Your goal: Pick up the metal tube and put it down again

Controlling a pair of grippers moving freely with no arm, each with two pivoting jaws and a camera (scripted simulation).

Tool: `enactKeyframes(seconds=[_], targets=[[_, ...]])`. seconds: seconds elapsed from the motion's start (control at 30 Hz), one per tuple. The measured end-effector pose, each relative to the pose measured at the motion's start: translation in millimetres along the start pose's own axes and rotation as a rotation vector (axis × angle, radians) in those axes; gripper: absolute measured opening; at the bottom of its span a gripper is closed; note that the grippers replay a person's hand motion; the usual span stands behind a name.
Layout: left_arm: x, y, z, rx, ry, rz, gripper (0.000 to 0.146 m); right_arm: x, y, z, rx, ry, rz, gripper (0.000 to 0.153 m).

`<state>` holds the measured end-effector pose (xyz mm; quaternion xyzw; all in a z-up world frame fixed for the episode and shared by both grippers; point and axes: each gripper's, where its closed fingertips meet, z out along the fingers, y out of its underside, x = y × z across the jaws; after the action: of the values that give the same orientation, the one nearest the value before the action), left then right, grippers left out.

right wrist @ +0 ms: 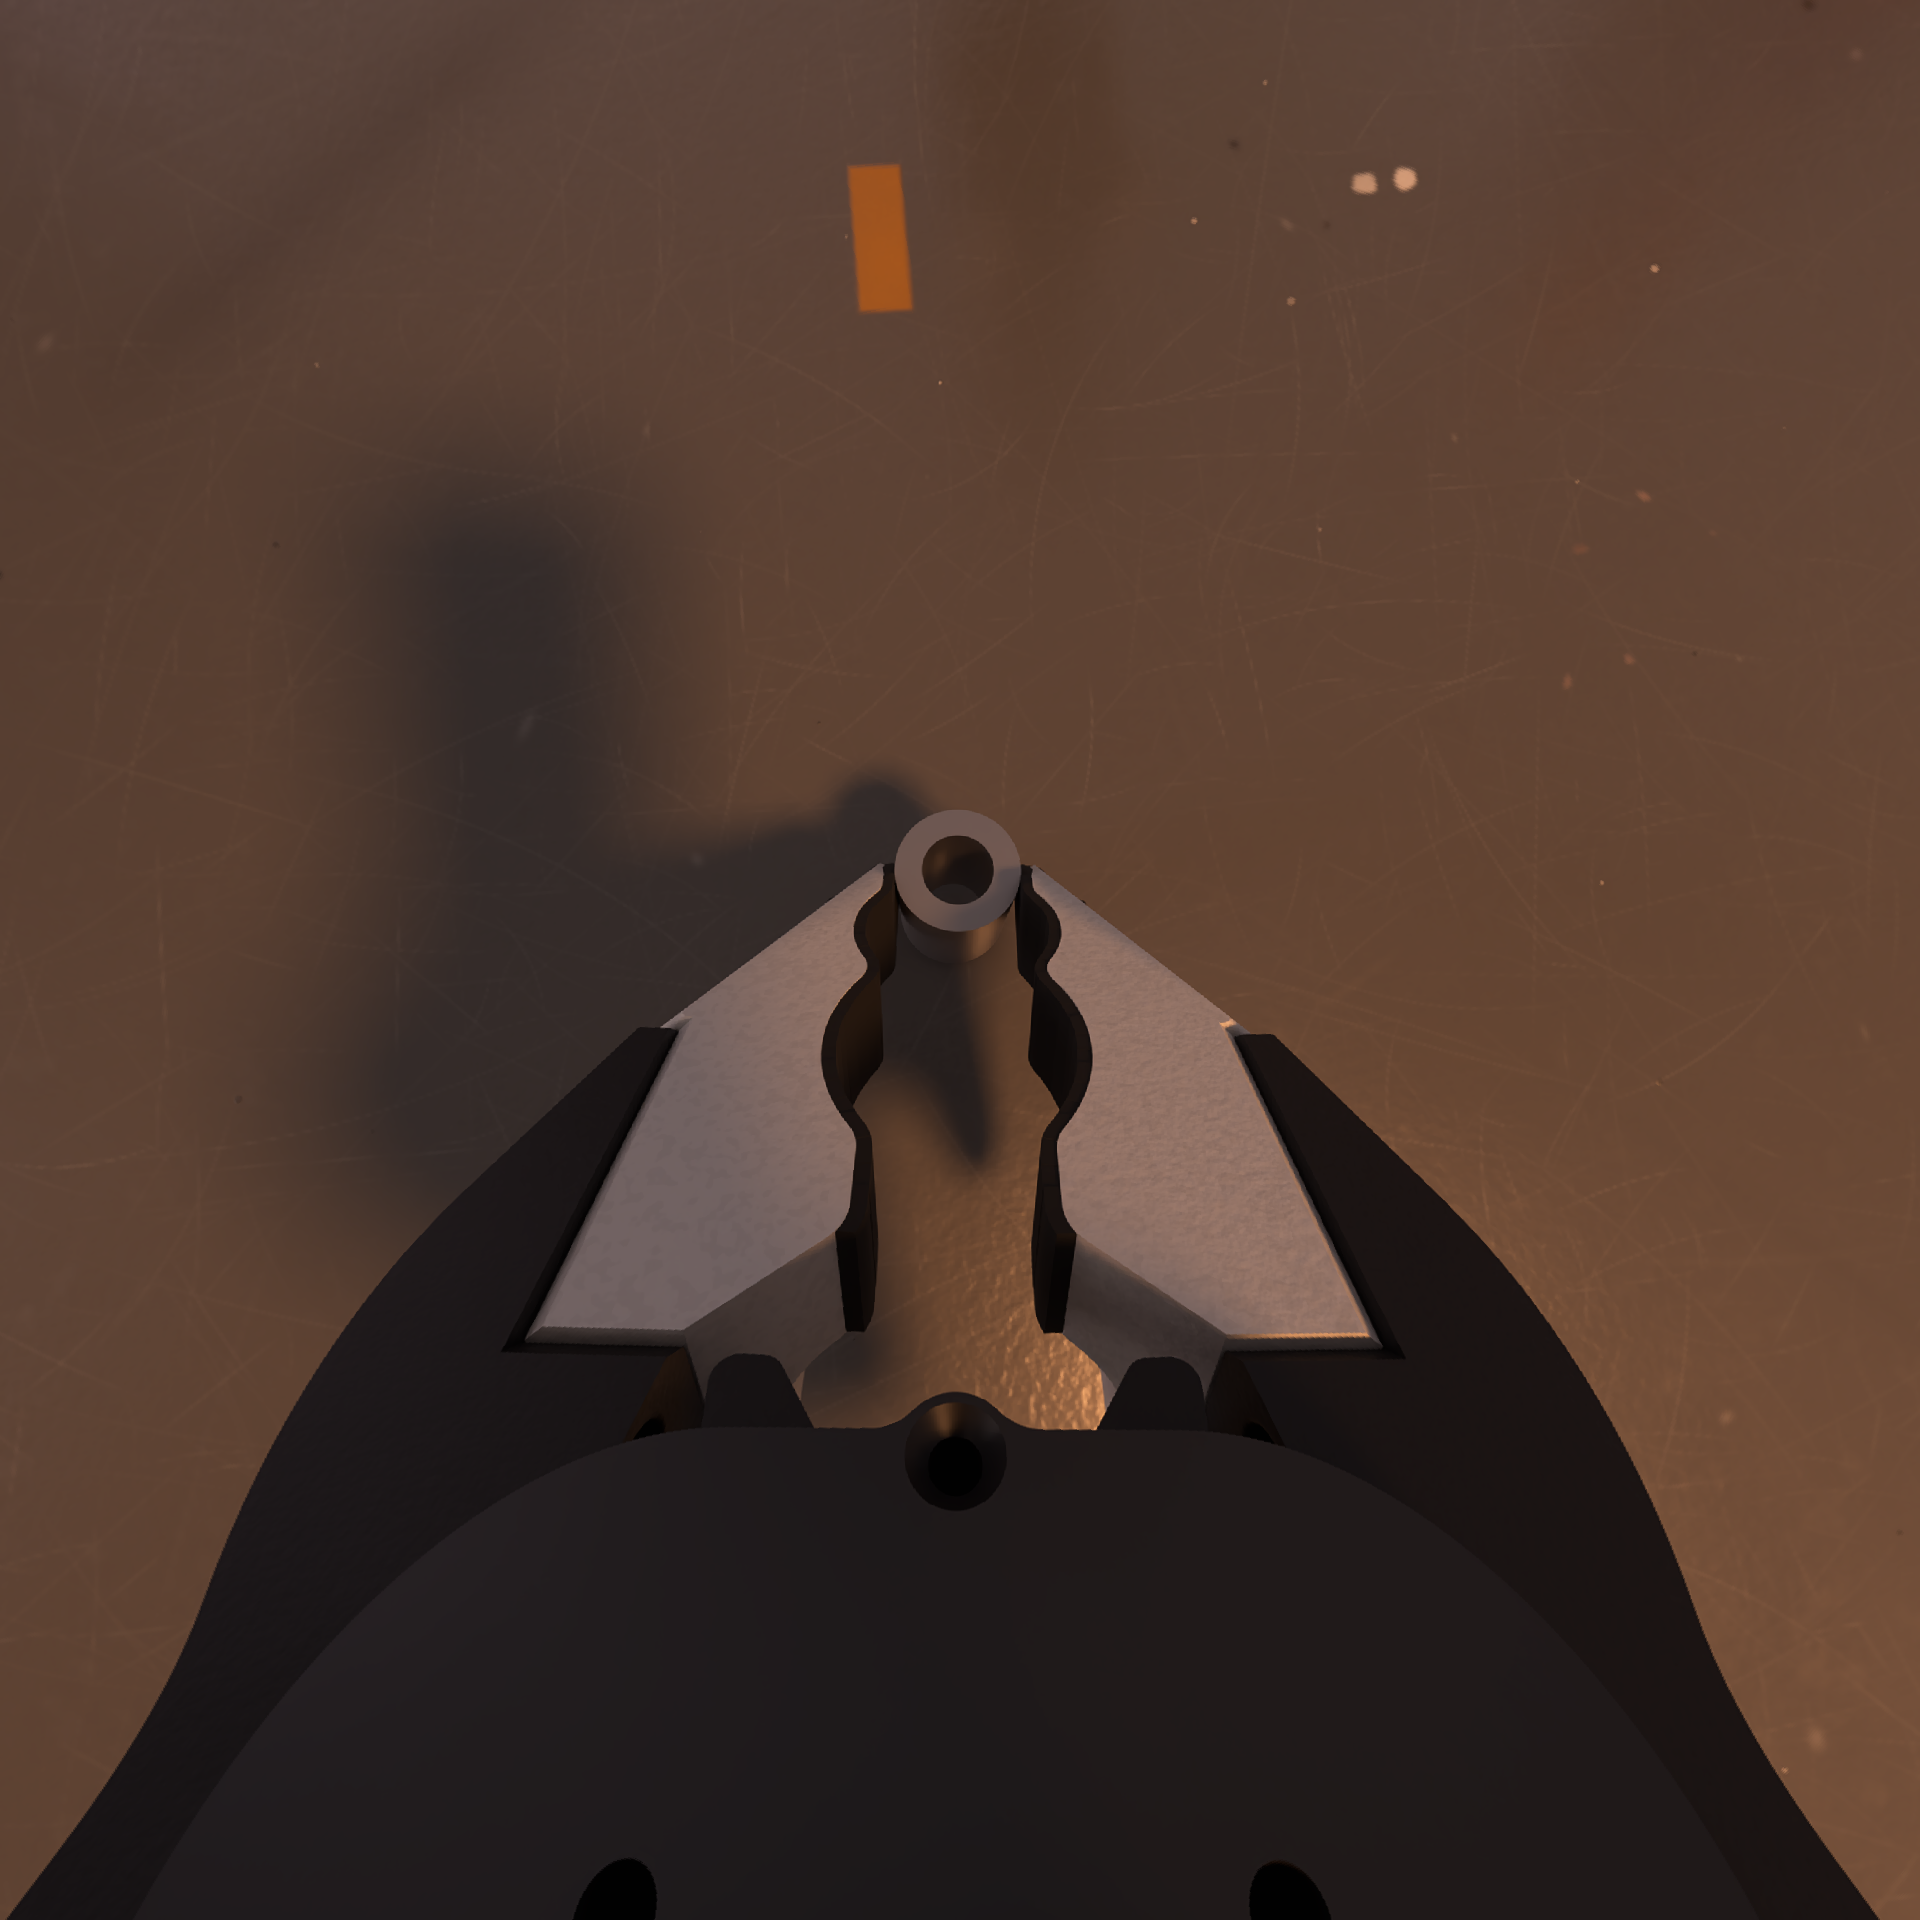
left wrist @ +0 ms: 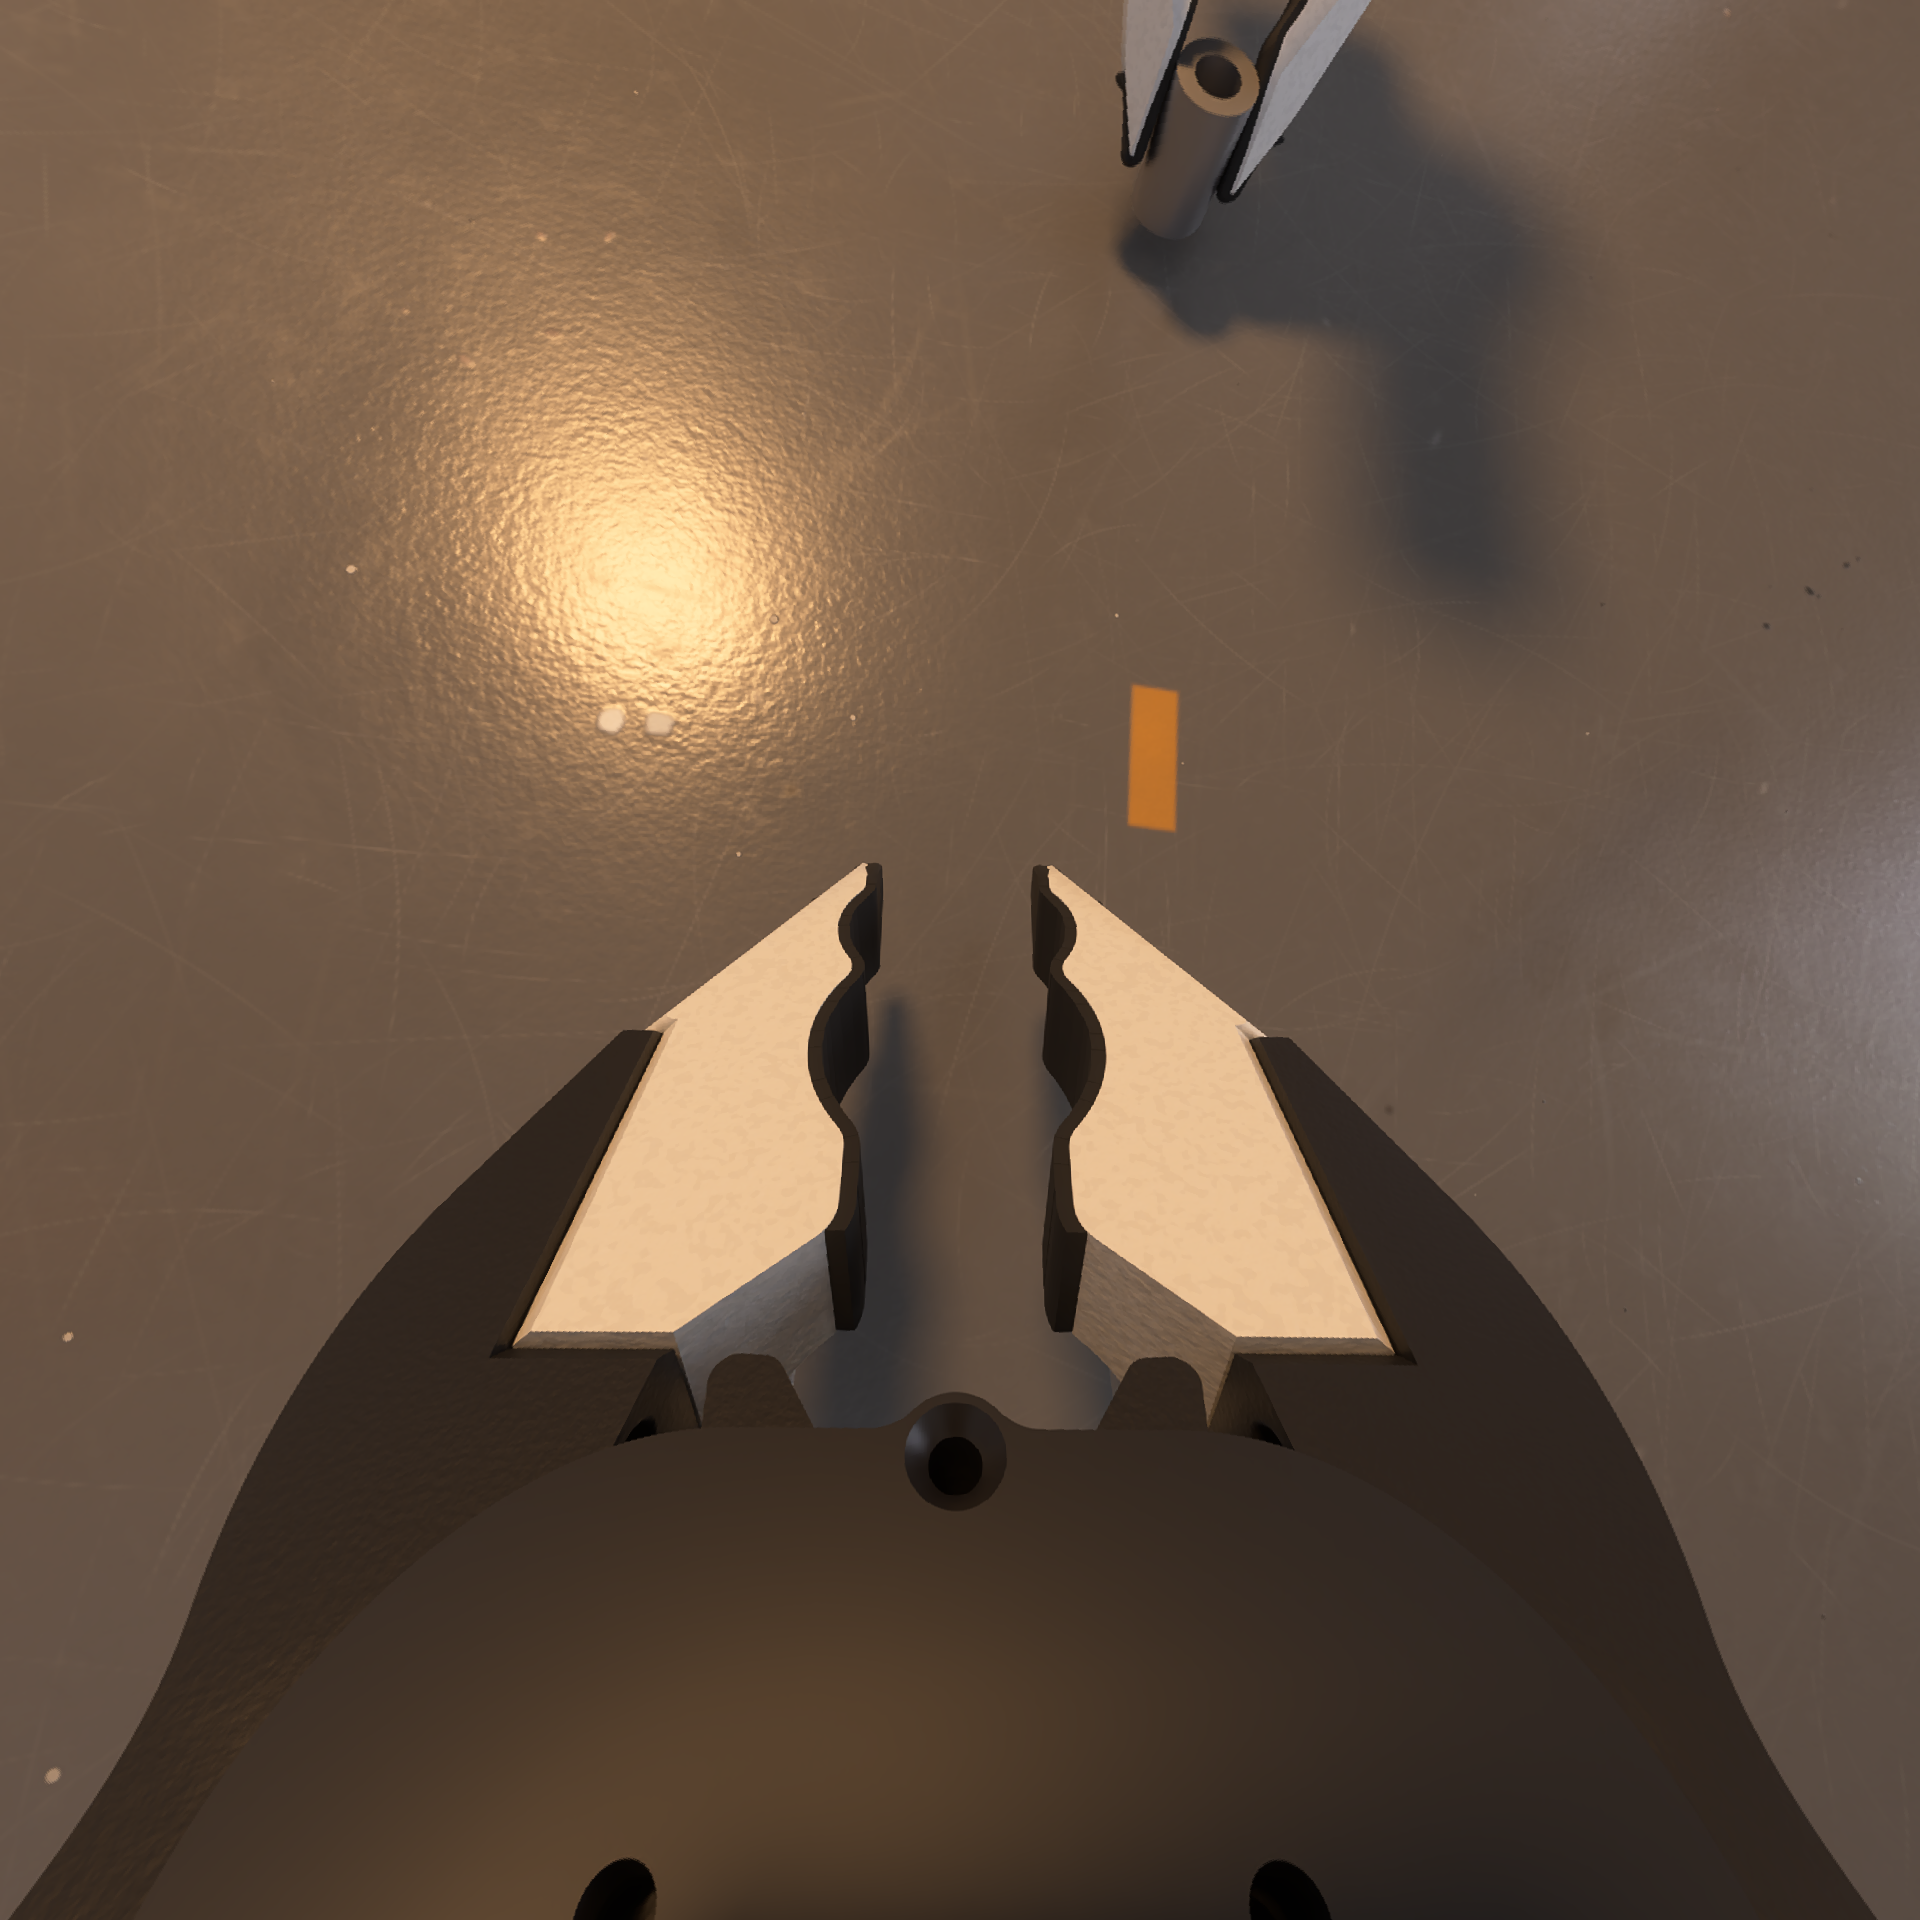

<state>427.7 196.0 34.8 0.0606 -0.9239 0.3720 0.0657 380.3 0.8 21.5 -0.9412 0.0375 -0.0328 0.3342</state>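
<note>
on my left gripper (left wrist: 957, 883) the jaws stand apart with nothing between them, only bare brown table (left wrist: 312, 935) showing through the gap. a bright patch of glare sits on the table ahead and to the left of the fingertips, with two small pale specks (left wrist: 636, 719) at its lower edge. just ahead and a little right of the right fingertip lies a flat orange strip (left wrist: 1153, 757), apart from the fingers. far ahead and further right, near the top edge, i see my right gripper (left wrist: 1195, 156) with its pale fingers either side of the metal tube (left wrist: 1184, 177), which stands upright with its open bore facing up; a dark shadow falls from the pair across the table to the right.

in the right wrist view, the right gripper (right wrist: 957, 883) is clamped on the metal tube (right wrist: 957, 894) right at its fingertips: both dark pads (right wrist: 883, 935) press against the tube's sides. i look down into its hollow top (whether its lower end touches the table i cannot tell). a shadow spreads to the left of the jaws. well ahead of the tips, slightly left, lies the orange strip (right wrist: 880, 238), and further right the two pale specks (right wrist: 1384, 181).
</note>
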Motion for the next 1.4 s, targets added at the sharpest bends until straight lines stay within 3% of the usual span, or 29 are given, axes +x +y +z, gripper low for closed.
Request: enactKeyframes(seconds=[0.27, 1.4], targets=[[-0.2, 0.1, -0.7, 0.001, -0.001, 0.002, 0.028, 2.8, -1.2, 4.3, -0.028, -0.027, -0.058, 0.022], [0.3, 2.3, 2.9, -0.011, 0.010, 0.004, 0.028, 2.5, 2.0, 6.4, -0.039, -0.041, -0.064, 0.022]])
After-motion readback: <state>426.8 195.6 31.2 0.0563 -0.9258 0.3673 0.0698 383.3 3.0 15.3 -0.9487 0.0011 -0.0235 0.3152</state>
